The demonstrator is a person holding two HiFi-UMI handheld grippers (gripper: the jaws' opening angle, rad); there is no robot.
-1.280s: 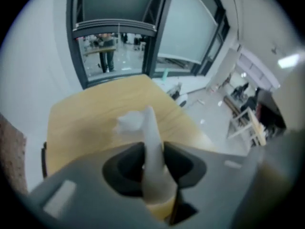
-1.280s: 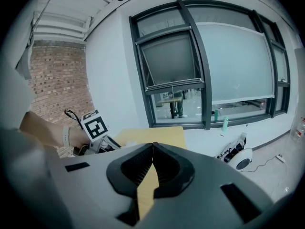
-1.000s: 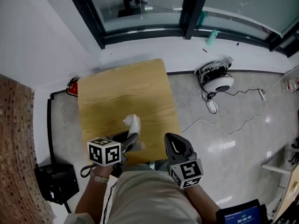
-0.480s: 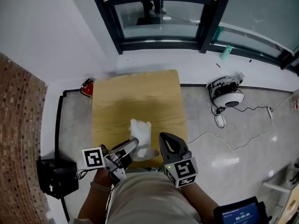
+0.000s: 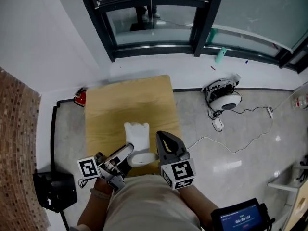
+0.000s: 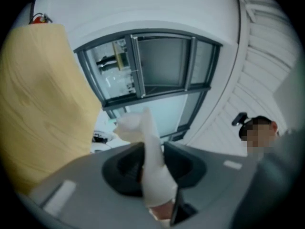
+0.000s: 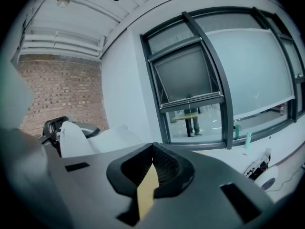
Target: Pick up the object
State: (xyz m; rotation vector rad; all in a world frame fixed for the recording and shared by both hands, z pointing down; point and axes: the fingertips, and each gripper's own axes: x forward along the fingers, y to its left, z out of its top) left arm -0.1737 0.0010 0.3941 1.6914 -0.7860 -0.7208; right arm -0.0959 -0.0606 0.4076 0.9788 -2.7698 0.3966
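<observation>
Soft white crumpled object pinched in left gripper, held above light wooden table. Right gripper closed, empty. Risk judged: limp material could be pulled from narrow pinch and dropped.

My own body hides the near edge of the table; the white object shows blurred, its lower end buried between the jaws of my left gripper. A screen is cut by the bottom edge, its print too small to read.

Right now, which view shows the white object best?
Head view: the white object shows flat-on. The left gripper view shows it edge-on, pinched in the left gripper; the right gripper view, only a doubtful pale shape.
</observation>
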